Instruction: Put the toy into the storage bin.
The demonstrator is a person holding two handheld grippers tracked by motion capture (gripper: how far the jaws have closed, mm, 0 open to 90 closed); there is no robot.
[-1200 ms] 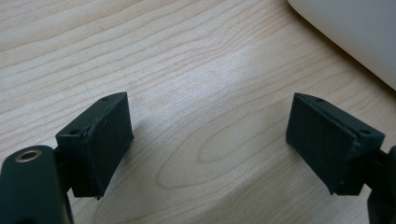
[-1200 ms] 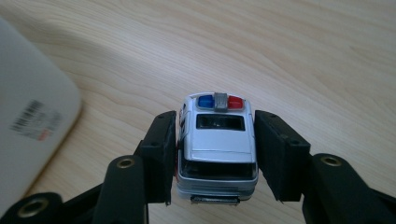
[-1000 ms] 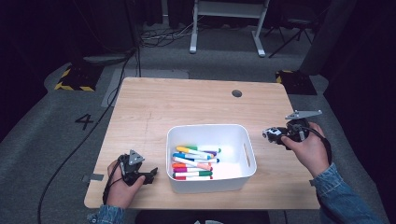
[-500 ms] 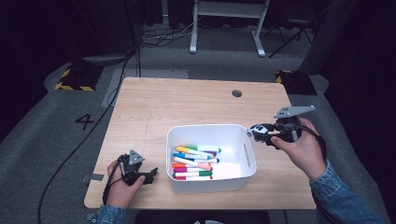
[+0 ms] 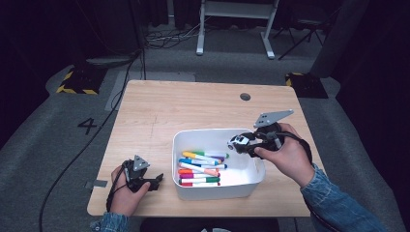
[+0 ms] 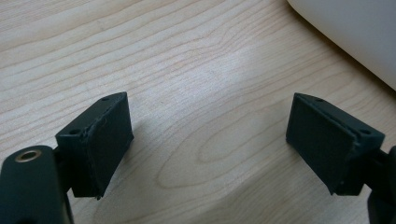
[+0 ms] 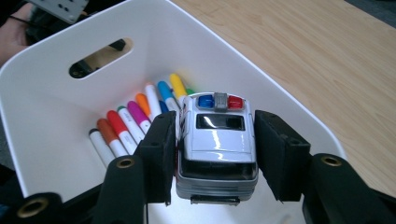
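Right gripper view shows the right gripper (image 7: 217, 154) clamped on a toy police car (image 7: 216, 140) above the white bin (image 7: 56, 56) of markers (image 7: 133, 119); high view blurs it. Left gripper (image 6: 210, 144) gapes empty, bin edge cut off.

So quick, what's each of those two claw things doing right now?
Left gripper: open, nothing between its jaws, over the bare table.
Right gripper: closed on a toy police car, above the white bin of markers.

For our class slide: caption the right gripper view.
Right gripper holds toy police car over white bin of markers.
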